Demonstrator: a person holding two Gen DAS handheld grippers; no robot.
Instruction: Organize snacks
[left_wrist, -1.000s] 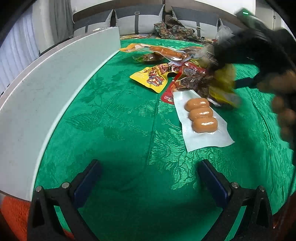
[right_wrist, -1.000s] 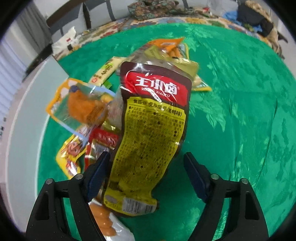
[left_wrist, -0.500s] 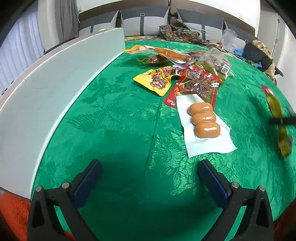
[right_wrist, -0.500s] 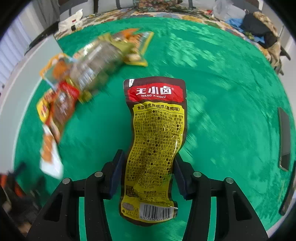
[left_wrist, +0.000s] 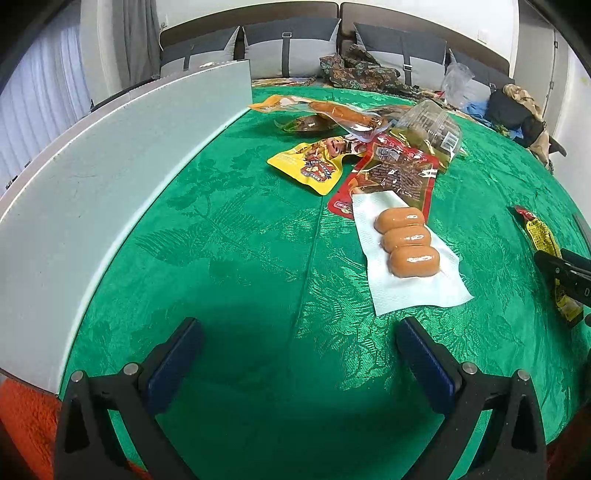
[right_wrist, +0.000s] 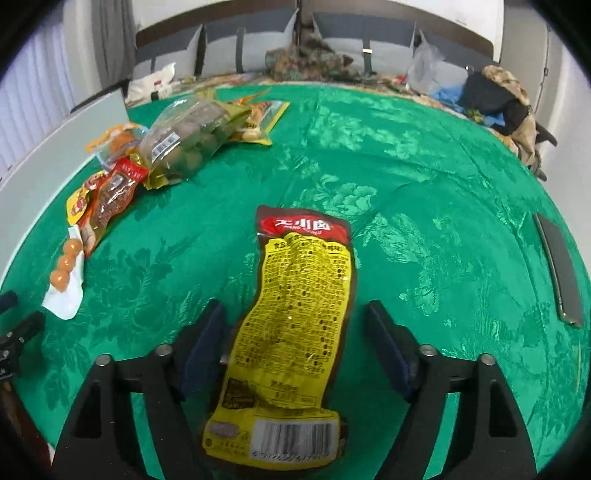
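Observation:
A yellow and brown snack pouch (right_wrist: 295, 317) lies flat on the green tablecloth between the fingers of my right gripper (right_wrist: 295, 343), which is open around it. The same pouch (left_wrist: 546, 251) shows at the far right of the left wrist view. My left gripper (left_wrist: 299, 362) is open and empty above bare cloth. A white pack of three sausages (left_wrist: 406, 247) lies ahead of it to the right. Behind it lies a pile of snack bags: a red pouch (left_wrist: 399, 173), a yellow pouch (left_wrist: 314, 166) and a clear bag (left_wrist: 428, 129).
A white board (left_wrist: 92, 184) runs along the table's left side. A dark phone (right_wrist: 557, 262) lies near the right edge. The snack pile (right_wrist: 177, 144) sits at the back left in the right wrist view. Sofa cushions and clothes lie beyond the table.
My right gripper carried the yellow pouch away from the pile to the right side of the table, laid it down and opened. The left gripper has barely moved.

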